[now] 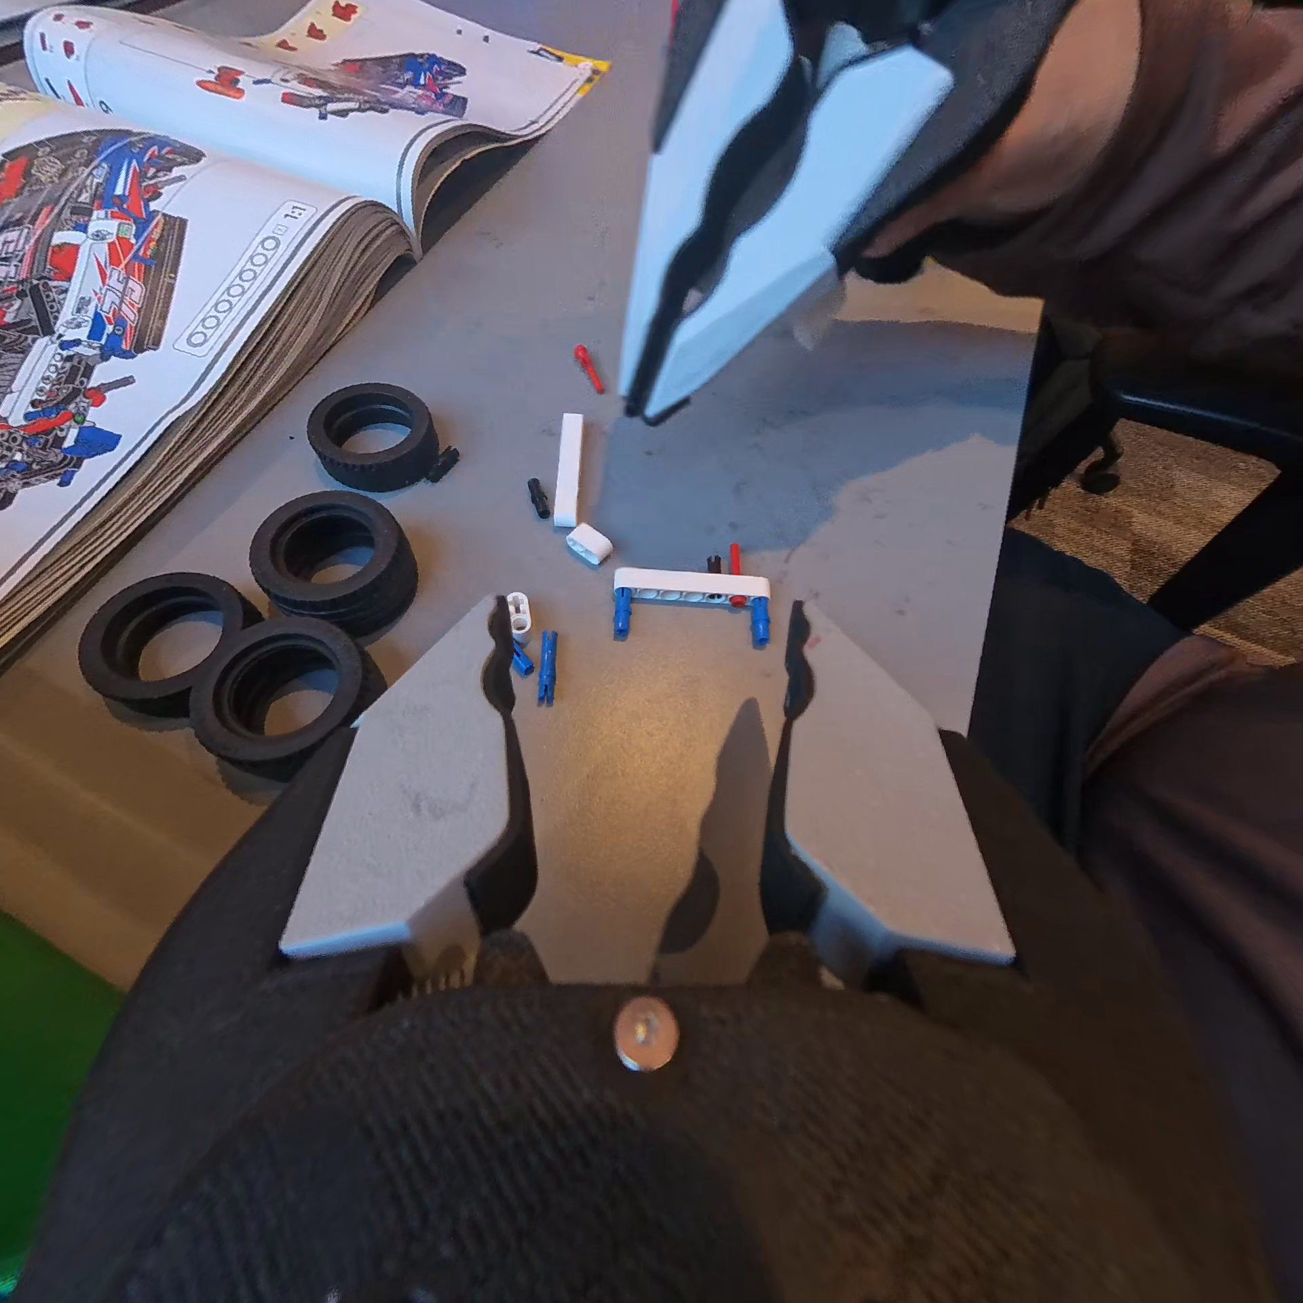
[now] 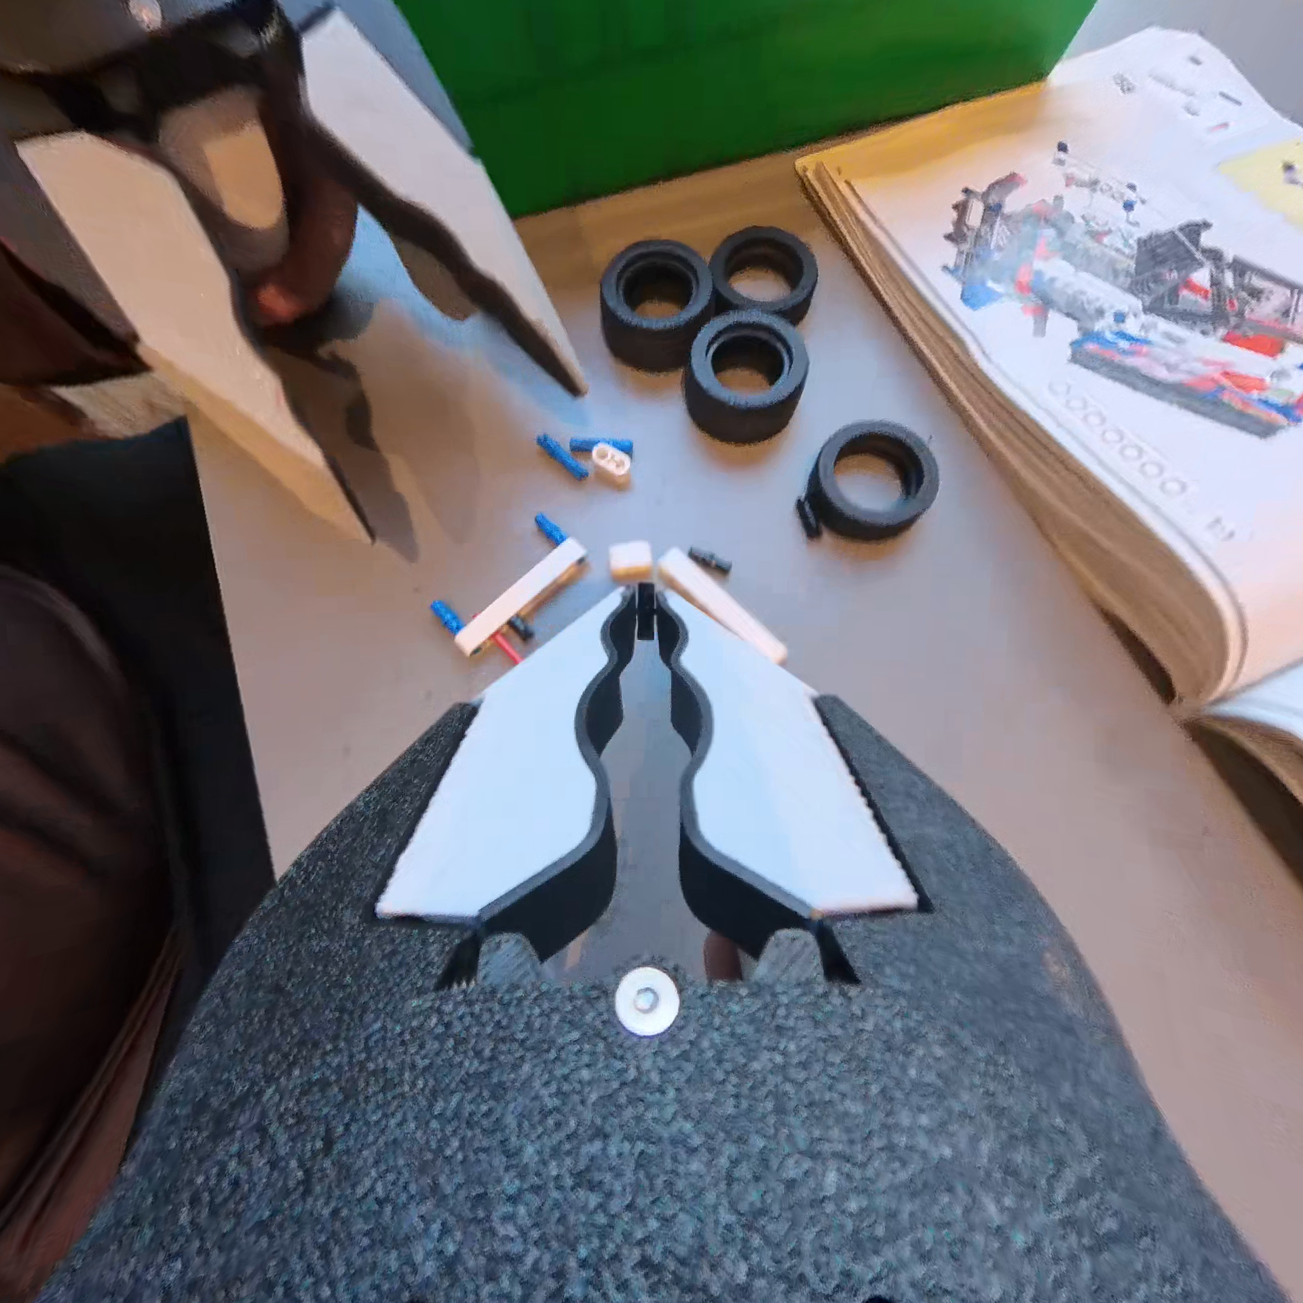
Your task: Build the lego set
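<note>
Grey table (image 1: 811, 458) carrying loose parts, tyres (image 1: 370, 437), manual (image 1: 176, 282). Right hand-held gripper (image 2: 643, 612) is pinching a small black pin (image 2: 644, 620), jaws nearly together. White beam (image 2: 522, 596), long axis running 1-to-7 o'clock, is lying at its 10 o'clock, near. Left hand-held gripper (image 1: 649, 613) is gaping wide, empty, nearer the beam.

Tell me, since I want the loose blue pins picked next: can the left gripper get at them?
Probably yes: the left gripper is open, and the blue pins lie bare on the table beside its left finger.
</note>
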Tool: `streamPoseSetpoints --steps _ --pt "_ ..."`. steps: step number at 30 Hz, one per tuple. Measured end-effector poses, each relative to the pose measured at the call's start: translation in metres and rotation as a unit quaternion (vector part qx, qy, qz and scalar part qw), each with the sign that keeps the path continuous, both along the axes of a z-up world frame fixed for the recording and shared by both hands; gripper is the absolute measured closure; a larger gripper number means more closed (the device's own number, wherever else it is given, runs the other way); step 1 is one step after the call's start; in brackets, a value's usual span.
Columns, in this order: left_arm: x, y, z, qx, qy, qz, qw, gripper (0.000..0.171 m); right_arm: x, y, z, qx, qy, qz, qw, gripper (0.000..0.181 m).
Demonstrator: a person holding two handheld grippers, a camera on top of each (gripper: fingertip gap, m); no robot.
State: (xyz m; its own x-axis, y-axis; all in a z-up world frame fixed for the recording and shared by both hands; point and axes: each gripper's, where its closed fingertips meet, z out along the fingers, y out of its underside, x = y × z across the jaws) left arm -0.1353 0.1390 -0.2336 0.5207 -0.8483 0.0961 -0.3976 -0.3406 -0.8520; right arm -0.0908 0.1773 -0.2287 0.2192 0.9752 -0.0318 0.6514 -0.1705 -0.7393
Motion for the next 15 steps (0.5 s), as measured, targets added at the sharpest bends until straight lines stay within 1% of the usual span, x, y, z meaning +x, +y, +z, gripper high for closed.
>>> streamPoseSetpoints --steps 3,7,11,15 --pt "0.000 0.001 -0.002 0.005 0.009 0.003 1.000 0.095 0.016 -0.011 -0.013 0.013 -0.008 -0.019 1.000 0.176" --pt "0.000 0.002 -0.003 0.020 0.025 0.010 0.999 0.095 0.031 -0.014 -0.016 0.041 -0.005 -0.047 0.998 0.176" --pt "-0.001 0.002 -0.003 0.031 0.033 0.015 0.999 0.095 0.036 -0.012 -0.009 0.057 0.024 -0.068 0.996 0.176" --pt "-0.001 0.003 -0.002 0.036 0.033 0.020 0.999 0.094 0.040 -0.008 -0.022 0.057 0.011 -0.079 0.995 0.176"
